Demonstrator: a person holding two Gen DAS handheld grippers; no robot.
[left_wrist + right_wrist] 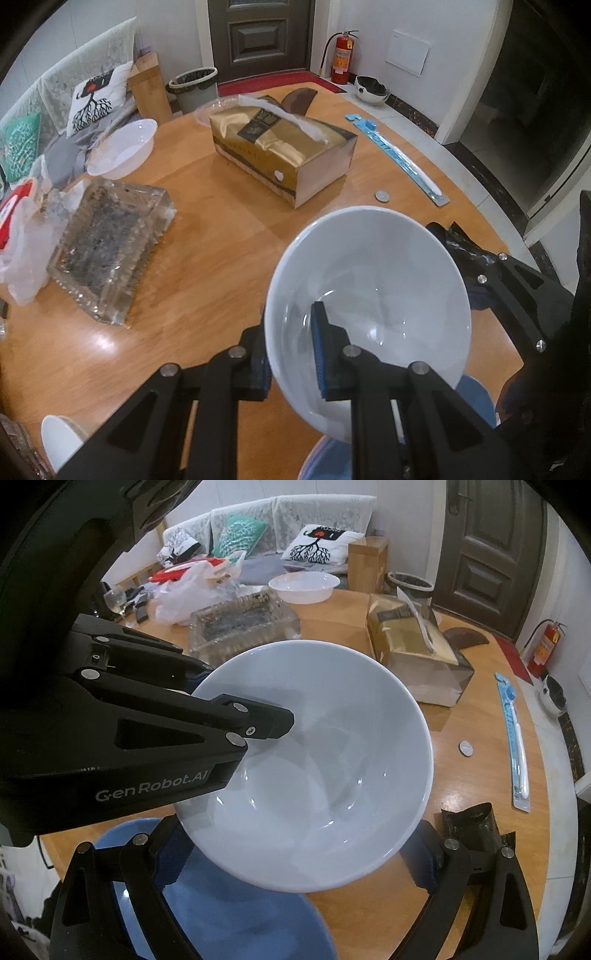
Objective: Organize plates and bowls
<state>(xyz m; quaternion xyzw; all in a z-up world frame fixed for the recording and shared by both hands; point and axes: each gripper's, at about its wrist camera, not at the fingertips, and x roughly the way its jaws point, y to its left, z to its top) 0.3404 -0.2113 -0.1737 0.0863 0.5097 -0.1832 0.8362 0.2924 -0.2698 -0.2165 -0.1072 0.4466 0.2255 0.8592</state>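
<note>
Item: white bowl (pixel 369 295), pinched at its rim by my left gripper (pixel 291 354), above the blue plate (pixel 221 904). Right gripper (pixel 295 856) wide, empty. I'd lower it level, centred.

left wrist: close above white bowl (pixel 369 291) at lower right, facing steeply down toward door | right wrist: close, bowl at centre, facing sofa | shared: bowl, tissue box (pixel 413 646), round table (pixel 207 229)
</note>
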